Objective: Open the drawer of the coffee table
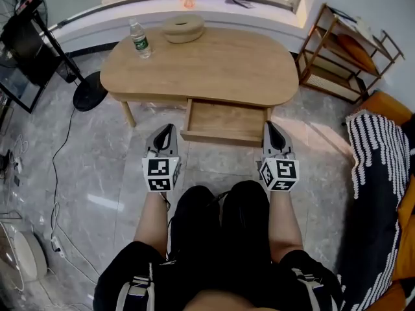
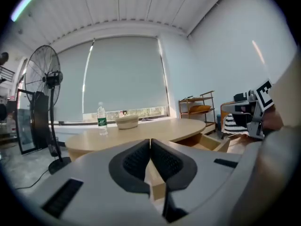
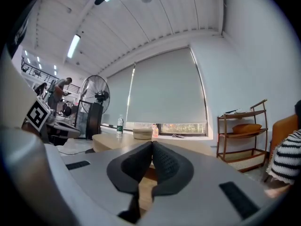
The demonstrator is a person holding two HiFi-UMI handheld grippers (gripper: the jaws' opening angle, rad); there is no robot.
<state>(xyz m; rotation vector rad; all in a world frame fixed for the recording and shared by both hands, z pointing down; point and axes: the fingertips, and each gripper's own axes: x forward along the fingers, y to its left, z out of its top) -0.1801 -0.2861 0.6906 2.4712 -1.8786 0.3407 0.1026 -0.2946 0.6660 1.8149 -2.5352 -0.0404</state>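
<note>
The wooden coffee table (image 1: 214,70) stands in front of me, and its drawer (image 1: 224,123) is pulled out toward me, showing a bare wooden inside. My left gripper (image 1: 167,130) is held above my left knee, just left of the drawer's front corner, shut with nothing between its pads. My right gripper (image 1: 273,129) is held above my right knee, at the drawer's right front corner, also shut on nothing. Neither touches the drawer. The left gripper view shows the table (image 2: 141,131) and the open drawer (image 2: 207,142) beyond the shut left gripper (image 2: 150,140). The right gripper (image 3: 152,143) points level at the table (image 3: 122,140).
A water bottle (image 1: 139,39) and a round beige bowl (image 1: 183,28) sit on the table's far side. A standing fan (image 1: 39,37) is at the left, a wooden shelf rack (image 1: 343,50) at the right, and a striped cushion (image 1: 373,167) on an orange seat beside me.
</note>
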